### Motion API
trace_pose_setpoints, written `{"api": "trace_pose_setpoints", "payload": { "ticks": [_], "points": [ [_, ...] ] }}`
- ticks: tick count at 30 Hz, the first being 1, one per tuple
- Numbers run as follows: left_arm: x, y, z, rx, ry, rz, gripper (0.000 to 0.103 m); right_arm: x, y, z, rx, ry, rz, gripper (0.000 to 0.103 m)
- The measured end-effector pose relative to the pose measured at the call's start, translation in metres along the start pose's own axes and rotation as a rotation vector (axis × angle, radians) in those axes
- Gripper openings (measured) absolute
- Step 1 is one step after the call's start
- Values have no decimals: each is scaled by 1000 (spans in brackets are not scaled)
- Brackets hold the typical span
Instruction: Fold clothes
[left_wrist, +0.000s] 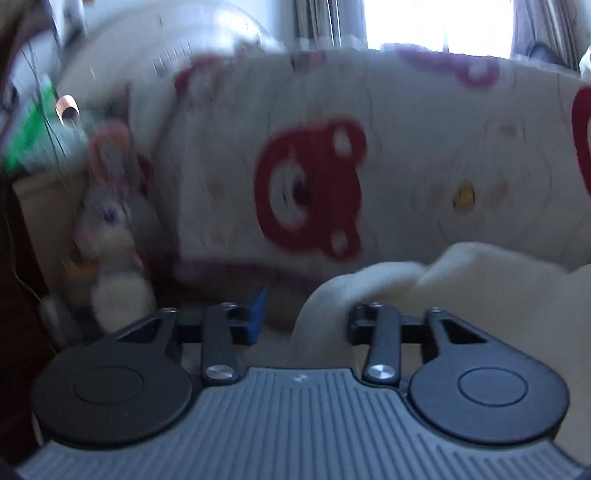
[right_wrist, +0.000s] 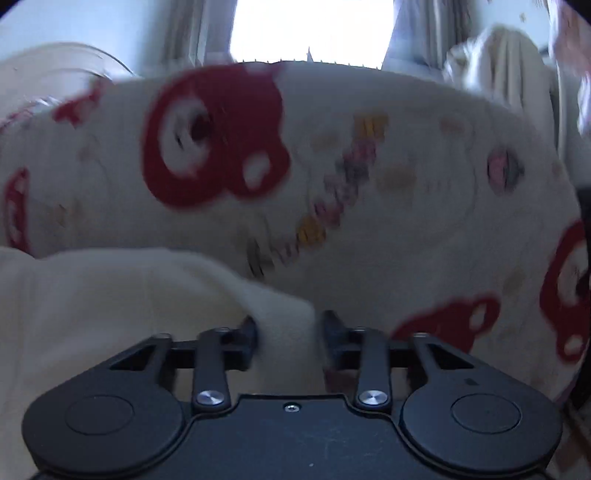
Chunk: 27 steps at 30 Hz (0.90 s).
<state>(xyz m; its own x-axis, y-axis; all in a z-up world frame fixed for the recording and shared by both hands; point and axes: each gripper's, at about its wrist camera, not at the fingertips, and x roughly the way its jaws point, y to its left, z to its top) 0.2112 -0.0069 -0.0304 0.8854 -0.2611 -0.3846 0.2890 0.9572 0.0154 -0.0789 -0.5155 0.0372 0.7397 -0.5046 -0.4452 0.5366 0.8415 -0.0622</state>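
Both views heavily motion-blurred, so read with caution.

Left gripper (left_wrist: 304, 321): jaws partway apart, a fold of the cream garment (left_wrist: 461, 280) sits in the gap. Pads don't look pressed on it, so I judge no grip.

Right gripper (right_wrist: 290, 334): same, jaws partway apart, cream garment (right_wrist: 122, 295) corner bunched between the fingers, not visibly clamped.

Garment lies low in frame: 3 to 5 o'clock in left view, 8 to 9 o'clock in right view, on the bear-print blanket (left_wrist: 369, 129). Plush rabbit (left_wrist: 118, 243) at 9 o'clock in left view, off the work area.

Progress, as judgement: cloth looks doubled over near both claws, so one fold probably laid. Full shape hidden; can't tell how many folds remain. No finished stack visible.
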Motion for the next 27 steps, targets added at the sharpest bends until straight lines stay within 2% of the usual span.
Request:
{"api": "trace_pose_setpoints", "payload": {
  "ticks": [2, 5, 7, 10, 12, 15, 20, 25, 27],
  "points": [
    [13, -3, -35, 3, 70, -56, 46, 16, 0, -34, 30, 61, -2, 51],
    [12, -8, -95, 73, 201, -123, 48, 22, -6, -98, 50, 186, 89, 52],
    [6, -6, -133, 76, 319, -143, 48, 16, -11, -136, 98, 254, 173, 52],
    [-13, 6, -169, -8, 410, -187, 48, 0, -20, -187, 177, 339, 283, 52],
    [-32, 14, -185, -85, 434, -220, 48, -15, -23, -207, 227, 369, 335, 52],
    [-62, 21, -204, -152, 451, -277, 48, -38, -23, -224, 286, 389, 429, 54],
    [-90, 12, -215, -104, 475, -398, 50, -59, -2, -243, 299, 442, 578, 65],
    [-92, 1, -221, -98, 509, -496, 57, -45, 14, -251, 288, 479, 576, 66],
    [-83, -6, -227, -103, 575, -547, 61, -35, 17, -254, 316, 497, 591, 67]
  ]
}}
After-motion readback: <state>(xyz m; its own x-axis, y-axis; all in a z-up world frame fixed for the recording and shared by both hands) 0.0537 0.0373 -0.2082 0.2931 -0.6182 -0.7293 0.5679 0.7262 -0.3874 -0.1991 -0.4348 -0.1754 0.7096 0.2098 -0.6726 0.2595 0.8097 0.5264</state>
